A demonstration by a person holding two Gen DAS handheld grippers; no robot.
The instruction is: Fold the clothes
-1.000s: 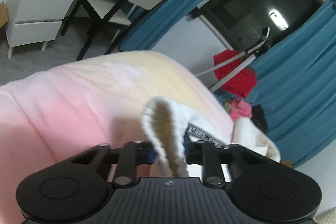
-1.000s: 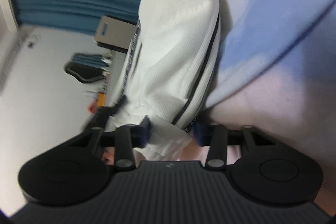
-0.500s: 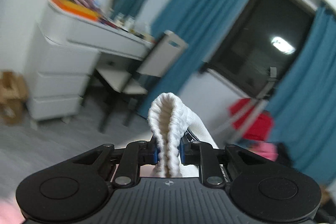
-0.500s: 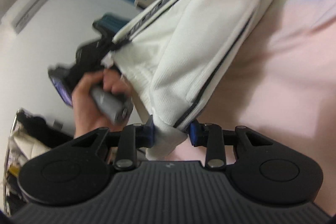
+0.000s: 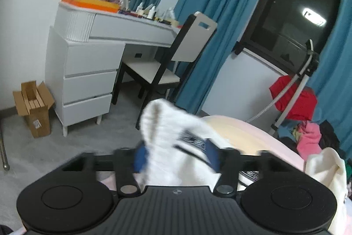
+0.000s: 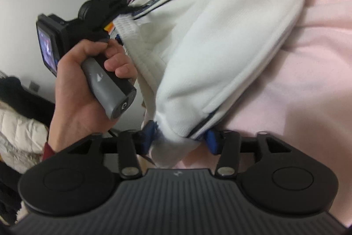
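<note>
White ribbed knit fills the gap of the left gripper (image 5: 177, 158): its blue pads (image 5: 140, 158) stand spread, with the waistband of the white garment (image 5: 167, 138) bunched loosely between them and rising toward 12 o'clock; motion blur keeps me from telling whether the pads press the cloth. At 3 o'clock of that view lies a cream garment (image 5: 325, 171) on the pink bed (image 5: 264, 138). Beyond it, toward 2 o'clock, a pile of pink and dark clothes (image 5: 308, 138) sits under a red cloth (image 5: 292, 100) draped on a white stand. Farther off, at 10 o'clock, a white dresser (image 5: 83, 72) with a cluttered top stands beside a chair (image 5: 173, 63), a cardboard box (image 5: 33, 105) at 9 o'clock on the grey floor, and blue curtains (image 5: 211, 14) frame a dark window (image 5: 297, 6).

From the right wrist, the right gripper (image 6: 180, 140) has its pads apart with a corner of the same white garment (image 6: 209, 58) held between them; the cloth hangs stretched toward 12 o'clock over the pink bed (image 6: 308, 80). At 9 o'clock the person's left hand (image 6: 74, 91) grips the grey handle of the other gripper, whose small screen (image 6: 47, 47) glows at 10 o'clock.
</note>
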